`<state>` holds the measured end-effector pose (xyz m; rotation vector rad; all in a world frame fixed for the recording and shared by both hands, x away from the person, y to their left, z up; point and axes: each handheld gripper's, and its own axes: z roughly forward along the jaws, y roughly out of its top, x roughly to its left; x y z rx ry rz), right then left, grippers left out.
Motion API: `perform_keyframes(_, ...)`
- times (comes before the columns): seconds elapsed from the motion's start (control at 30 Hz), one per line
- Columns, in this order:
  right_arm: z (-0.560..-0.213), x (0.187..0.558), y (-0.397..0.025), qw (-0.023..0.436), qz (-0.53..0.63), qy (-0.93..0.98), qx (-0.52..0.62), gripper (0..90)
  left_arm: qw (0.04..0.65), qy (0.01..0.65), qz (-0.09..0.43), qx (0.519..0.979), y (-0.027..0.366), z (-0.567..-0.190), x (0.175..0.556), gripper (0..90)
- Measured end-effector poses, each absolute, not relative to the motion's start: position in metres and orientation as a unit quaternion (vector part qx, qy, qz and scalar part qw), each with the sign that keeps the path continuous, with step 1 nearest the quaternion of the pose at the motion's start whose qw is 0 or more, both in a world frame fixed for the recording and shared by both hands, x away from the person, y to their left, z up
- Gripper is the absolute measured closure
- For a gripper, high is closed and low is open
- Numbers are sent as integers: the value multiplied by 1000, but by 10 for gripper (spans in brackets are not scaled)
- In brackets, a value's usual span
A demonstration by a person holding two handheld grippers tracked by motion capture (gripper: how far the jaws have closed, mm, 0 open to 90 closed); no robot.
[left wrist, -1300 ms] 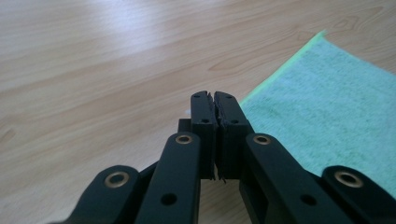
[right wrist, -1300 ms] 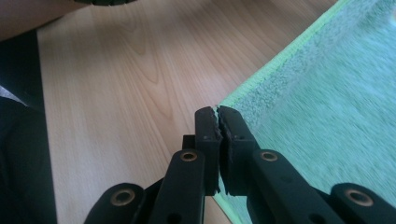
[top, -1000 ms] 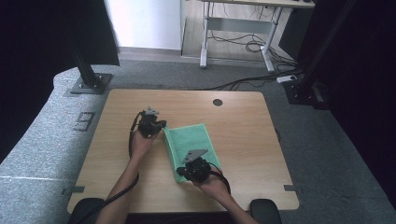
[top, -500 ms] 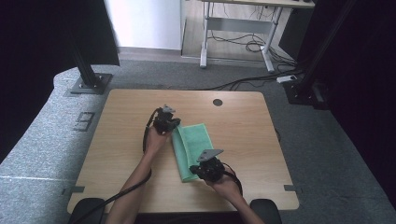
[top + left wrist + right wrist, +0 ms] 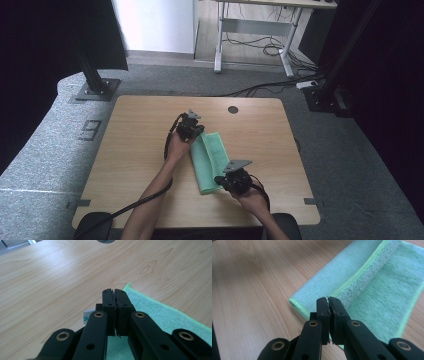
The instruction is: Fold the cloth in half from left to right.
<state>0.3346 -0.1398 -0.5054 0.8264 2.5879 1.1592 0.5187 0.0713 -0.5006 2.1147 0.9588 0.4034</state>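
A green cloth with a lime hem lies lengthwise on the wooden table, partly folded over itself. My left gripper is at the cloth's far end and looks shut on its edge. In the left gripper view the jaws are pressed together, with the cloth to the right and a white tag beside them. My right gripper is at the near end. In the right gripper view it is shut where the folded flap's hem on the cloth meets the tips.
A round cable hole sits in the table near its far edge. Black stand bases and cables lie on the grey floor beyond. Bare wood stretches to the left and right of the cloth.
Both grippers have moved to the right and carried the cloth's left edge over it. The cloth has gone from a wide spread to a narrow folded strip.
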Motion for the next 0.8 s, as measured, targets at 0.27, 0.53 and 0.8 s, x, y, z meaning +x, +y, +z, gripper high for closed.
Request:
perform_keyframes(0.27, -507, 336, -154, 97, 392, 866, 293, 860, 373, 368, 156, 837, 55, -503, 524, 872)
perform_keyframes(0.53, -516, 339, -160, 104, 376, 869, 305, 857, 364, 360, 153, 845, 41, -505, 531, 868)
perform_keyframes(0.8, -520, 343, -166, 112, 370, 866, 318, 829, 366, 363, 147, 844, 35, -512, 535, 793)
